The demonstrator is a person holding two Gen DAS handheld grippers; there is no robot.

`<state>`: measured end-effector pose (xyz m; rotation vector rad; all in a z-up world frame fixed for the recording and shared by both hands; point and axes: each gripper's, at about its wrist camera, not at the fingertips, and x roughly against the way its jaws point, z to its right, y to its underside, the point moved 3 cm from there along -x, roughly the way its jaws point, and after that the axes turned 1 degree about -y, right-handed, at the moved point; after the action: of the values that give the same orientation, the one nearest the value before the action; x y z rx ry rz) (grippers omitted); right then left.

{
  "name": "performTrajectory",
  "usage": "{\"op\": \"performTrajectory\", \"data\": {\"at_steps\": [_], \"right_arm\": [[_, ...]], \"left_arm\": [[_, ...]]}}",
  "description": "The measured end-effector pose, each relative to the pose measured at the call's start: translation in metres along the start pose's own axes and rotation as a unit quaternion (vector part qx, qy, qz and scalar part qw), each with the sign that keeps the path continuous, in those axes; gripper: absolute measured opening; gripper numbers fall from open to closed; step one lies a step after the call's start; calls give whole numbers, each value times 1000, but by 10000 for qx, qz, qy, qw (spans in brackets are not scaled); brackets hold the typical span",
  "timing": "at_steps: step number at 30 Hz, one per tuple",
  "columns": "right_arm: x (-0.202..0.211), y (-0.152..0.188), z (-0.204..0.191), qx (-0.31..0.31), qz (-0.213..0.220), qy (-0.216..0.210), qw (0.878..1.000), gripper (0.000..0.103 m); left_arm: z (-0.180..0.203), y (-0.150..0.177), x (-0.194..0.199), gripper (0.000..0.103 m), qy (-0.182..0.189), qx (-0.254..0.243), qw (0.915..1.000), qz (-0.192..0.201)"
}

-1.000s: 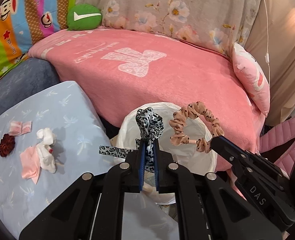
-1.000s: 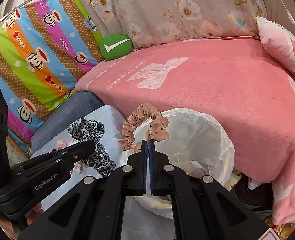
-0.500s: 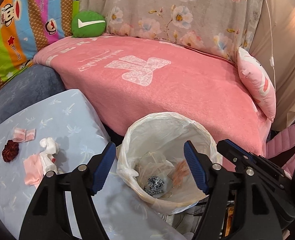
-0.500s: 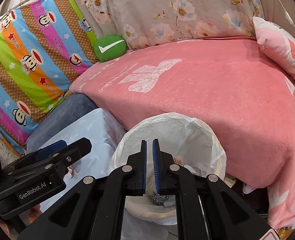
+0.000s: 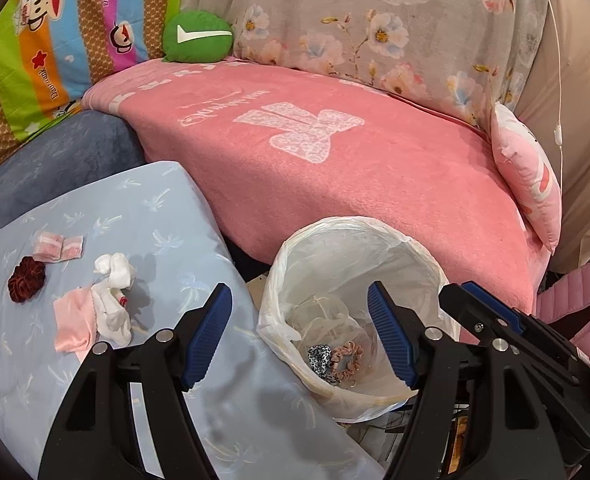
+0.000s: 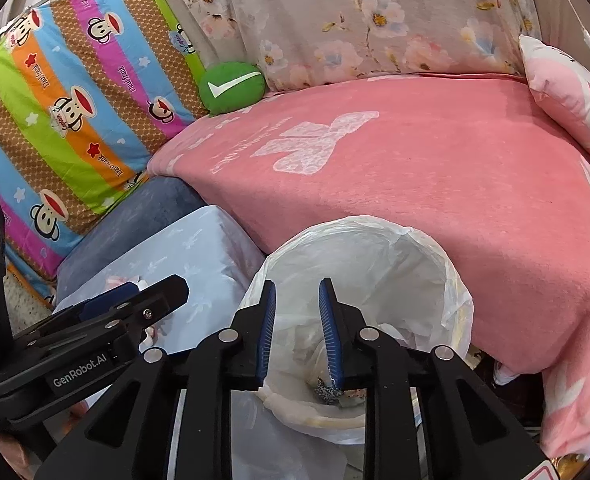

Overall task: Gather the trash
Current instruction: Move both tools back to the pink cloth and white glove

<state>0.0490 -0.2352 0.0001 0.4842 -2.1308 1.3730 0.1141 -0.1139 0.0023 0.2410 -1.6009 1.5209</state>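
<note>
A white-lined trash bin [image 5: 423,256] [image 6: 455,280] stands between the blue table and the pink bed. A leopard scrunchie [image 5: 319,357] and a pink dotted scrunchie [image 5: 347,358] lie at its bottom. My left gripper [image 5: 299,340] is wide open and empty above the bin's left rim. My right gripper [image 6: 295,336] is open and empty over the bin; it also shows at the right of the left wrist view [image 5: 491,312]. On the table lie a dark red scrunchie [image 5: 26,284], a white crumpled tissue [image 5: 113,292], a pink paper [image 5: 75,322] and small pink wrappers [image 5: 59,245].
The blue-covered table [image 5: 155,220] is at left, its edge touching the bin. A pink blanket covers the bed [image 5: 335,168] behind the bin. A green round cushion [image 5: 197,36] and a pink pillow [image 5: 529,176] lie on it. A pink bag [image 5: 575,304] sits at right.
Both grippers opened and dropped the leopard and pink scrunchies into the bin. The left opened first and wide, the right is still widening. Both cameras drew back slightly.
</note>
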Motion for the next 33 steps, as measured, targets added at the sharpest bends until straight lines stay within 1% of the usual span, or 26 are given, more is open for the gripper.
{"op": "performTrajectory", "data": {"at_steps": [4,5,6,8,10,19,28,33], "right_arm": [[-1,1,-8,40,-21,-57,10000,33],[-1,2,-11,59,-26,-72,10000,36],[-2,3,-14,84,-32,-80,9999,38],[-3,5,-20,122,-53,-96,9999,45],[-6,8,-25,152,-89,-126,9998,47],[-18,17,-55,357,-245,-224,9988,48],[-35,24,-89,613,-419,-332,9967,48],[-48,28,-108,768,-517,-392,9949,53]], "left_arm": [[-10,2,2,68,-54,85,9999,9],[-12,3,2,70,-64,116,9999,11],[-16,4,3,76,-92,160,9998,11],[-25,5,4,82,-214,280,9994,41],[-34,7,4,83,-265,347,9990,23],[-79,18,6,83,-562,677,9961,-45],[-128,35,6,83,-877,1024,9908,-144],[-157,44,5,86,-1050,1313,9855,-218]]}}
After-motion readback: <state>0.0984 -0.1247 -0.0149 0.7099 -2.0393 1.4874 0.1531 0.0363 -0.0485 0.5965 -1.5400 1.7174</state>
